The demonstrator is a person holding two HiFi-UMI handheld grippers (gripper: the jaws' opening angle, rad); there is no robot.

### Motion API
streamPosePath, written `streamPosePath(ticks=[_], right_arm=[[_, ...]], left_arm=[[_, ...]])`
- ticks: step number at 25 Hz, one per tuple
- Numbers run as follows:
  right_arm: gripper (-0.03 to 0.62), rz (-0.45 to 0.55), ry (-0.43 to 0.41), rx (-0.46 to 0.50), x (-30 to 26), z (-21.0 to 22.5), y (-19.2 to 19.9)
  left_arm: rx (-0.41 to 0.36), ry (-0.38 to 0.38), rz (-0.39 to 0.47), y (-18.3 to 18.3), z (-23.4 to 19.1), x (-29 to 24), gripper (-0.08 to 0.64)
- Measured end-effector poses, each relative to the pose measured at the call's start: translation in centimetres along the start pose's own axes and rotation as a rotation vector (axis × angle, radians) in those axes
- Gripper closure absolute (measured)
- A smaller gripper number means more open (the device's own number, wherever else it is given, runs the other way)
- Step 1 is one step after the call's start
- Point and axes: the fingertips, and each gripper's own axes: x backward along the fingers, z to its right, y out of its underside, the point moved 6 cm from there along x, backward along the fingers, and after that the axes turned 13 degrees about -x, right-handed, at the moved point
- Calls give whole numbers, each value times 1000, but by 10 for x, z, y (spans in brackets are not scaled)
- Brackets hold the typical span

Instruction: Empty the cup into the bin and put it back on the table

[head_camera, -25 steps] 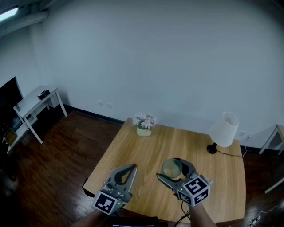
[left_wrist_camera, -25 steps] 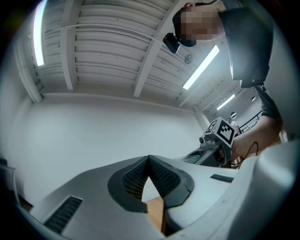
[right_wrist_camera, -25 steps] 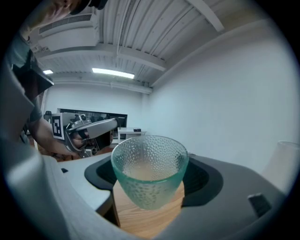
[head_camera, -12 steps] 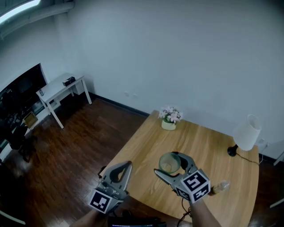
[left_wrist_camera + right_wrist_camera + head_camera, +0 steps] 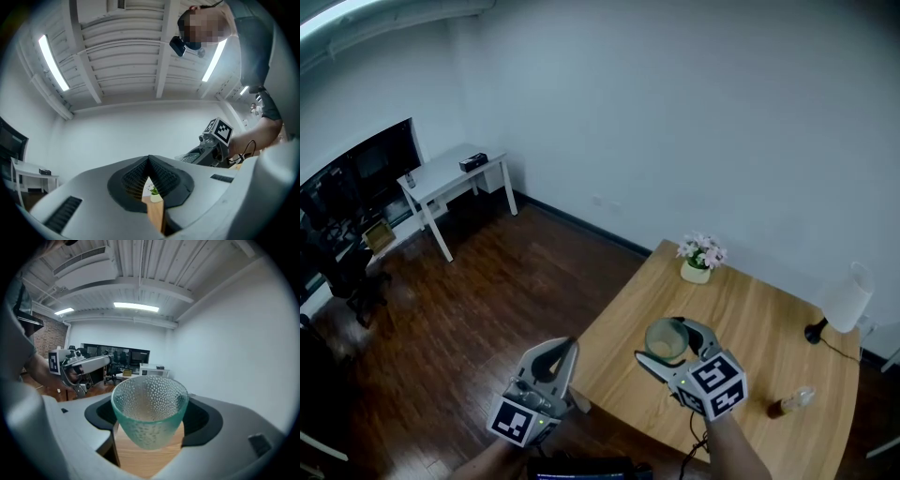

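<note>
Both grippers have swung left. The left gripper (image 5: 560,350) now hangs over the wood floor (image 5: 487,300) off the table's edge, jaws pressed together on nothing. The right gripper (image 5: 668,343) pinches the dimpled glass cup (image 5: 665,337), which is upright and lifted above the wooden table (image 5: 759,309) near its left edge. Pickup is done; tipping out and putting back are still left (no bin in any view, cup contents unclear).

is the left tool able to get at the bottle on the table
Probably not as things stand: the left tool hangs left of the table, and the right tool with the cup sits between it and the bottle.
</note>
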Motion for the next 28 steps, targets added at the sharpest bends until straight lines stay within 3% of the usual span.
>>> streamPosePath(ticks=[7, 15, 28], right_arm=[[198, -26, -22, 2, -69, -49, -12], [198, -11, 12, -15, -129, -76, -39], [198, -103, -73, 50, -210, -81, -58]], left_arm=[[-22, -35, 4, 12, -78, 44, 569], [-32, -46, -9, 27, -153, 81, 569], [-56, -97, 1, 46, -200, 79, 569]])
